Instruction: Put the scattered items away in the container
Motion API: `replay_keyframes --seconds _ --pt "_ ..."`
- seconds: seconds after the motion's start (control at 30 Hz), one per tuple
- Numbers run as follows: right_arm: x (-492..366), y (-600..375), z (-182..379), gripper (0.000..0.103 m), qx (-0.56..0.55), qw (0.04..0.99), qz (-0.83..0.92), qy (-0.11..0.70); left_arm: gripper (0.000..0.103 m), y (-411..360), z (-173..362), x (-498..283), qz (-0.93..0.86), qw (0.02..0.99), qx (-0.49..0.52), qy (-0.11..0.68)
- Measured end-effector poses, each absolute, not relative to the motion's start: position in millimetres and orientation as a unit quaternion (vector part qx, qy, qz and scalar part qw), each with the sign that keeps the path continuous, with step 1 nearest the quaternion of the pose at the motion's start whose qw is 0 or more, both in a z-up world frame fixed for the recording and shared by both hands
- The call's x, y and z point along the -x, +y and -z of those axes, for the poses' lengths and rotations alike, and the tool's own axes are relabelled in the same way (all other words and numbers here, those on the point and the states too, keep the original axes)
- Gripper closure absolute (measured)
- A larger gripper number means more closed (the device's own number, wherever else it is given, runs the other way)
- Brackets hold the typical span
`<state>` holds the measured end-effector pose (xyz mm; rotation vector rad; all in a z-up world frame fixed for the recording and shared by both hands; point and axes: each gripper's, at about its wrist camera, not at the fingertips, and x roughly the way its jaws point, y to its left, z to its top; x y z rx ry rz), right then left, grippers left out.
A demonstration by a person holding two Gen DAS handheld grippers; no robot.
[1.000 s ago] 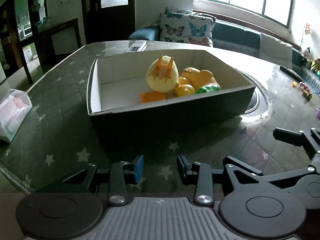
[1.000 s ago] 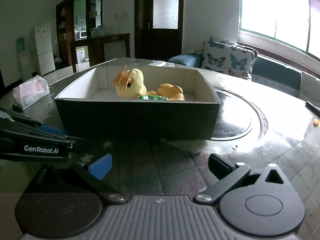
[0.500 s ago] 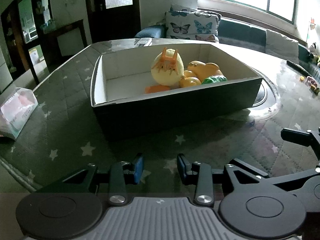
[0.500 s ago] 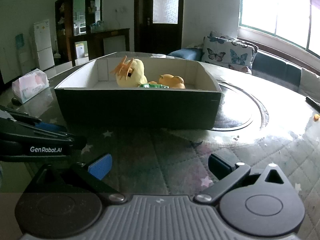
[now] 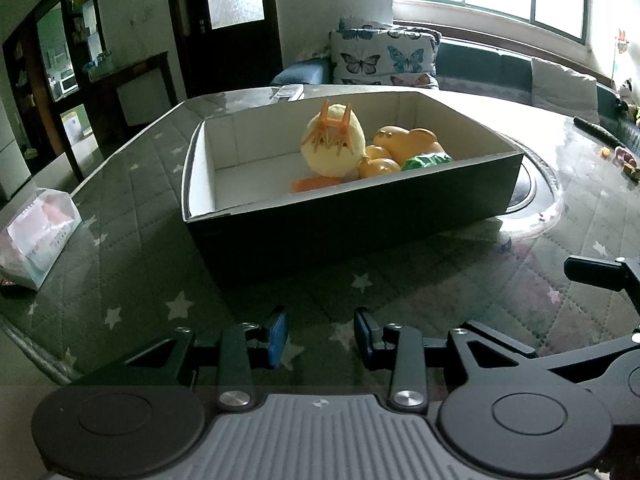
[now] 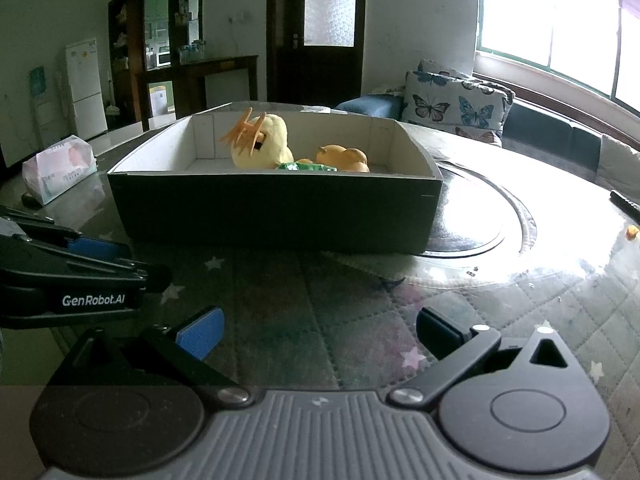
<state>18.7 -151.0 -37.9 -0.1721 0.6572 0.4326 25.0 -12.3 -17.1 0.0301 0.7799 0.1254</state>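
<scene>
A black box with white inner walls stands on the table ahead of both grippers. In it lie a yellow plush chick with orange tufts, an orange toy animal, a small orange ball, a green item and an orange piece. My left gripper is open a little and empty, low over the cloth in front of the box. My right gripper is open wide and empty, to its right.
A tissue pack lies at the left. A glass turntable sits right of the box. Small toys and a dark remote lie at the far right. A sofa with butterfly cushions is behind.
Both grippers have drawn back from the box, so it looks smaller and farther. Their jaw openings are unchanged. The items in the box have not moved.
</scene>
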Motion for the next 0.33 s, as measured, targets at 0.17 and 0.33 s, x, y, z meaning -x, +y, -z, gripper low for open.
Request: replay_keyframes --seconds 0.17,0.33 --pt "-19.5 -151.5 38.9 0.0 0.083 0.92 -0.211 0.32 0.065 -12.0 16.7 -24.2 -0.062 0.924 -0.015 0.376" --pt "-19.7 -151.5 39.5 0.0 0.083 0.919 -0.211 0.322 0.065 -12.0 16.8 -24.7 -0.06 0.924 -0.016 0.377"
